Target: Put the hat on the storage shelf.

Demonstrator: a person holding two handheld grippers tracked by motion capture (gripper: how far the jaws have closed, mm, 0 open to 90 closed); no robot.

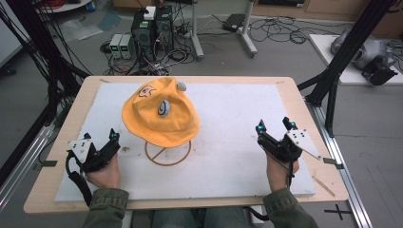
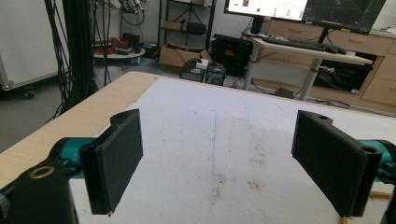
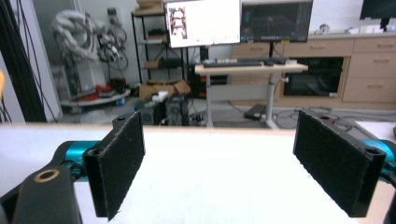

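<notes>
A yellow bucket hat [image 1: 160,114] with a small cartoon patch hangs on a thin orange wire stand [image 1: 167,153] at the middle left of the white mat [image 1: 228,142]. My left gripper [image 1: 100,137] rests low on the mat, left of the stand, held by a hand in a green sleeve. Its jaws stand wide apart with nothing between them, and its own view looks along the bare mat [image 2: 219,140]. My right gripper [image 1: 275,125] sits near the mat's right side, open and empty, well clear of the hat. Its black pads [image 3: 119,163] frame bare mat.
The mat lies on a wooden table [image 1: 62,142] with a black frame post [image 1: 351,42] at the right. Computers [image 1: 152,28] and cables crowd the floor beyond the far edge. A desk with monitors [image 3: 238,21] stands farther off.
</notes>
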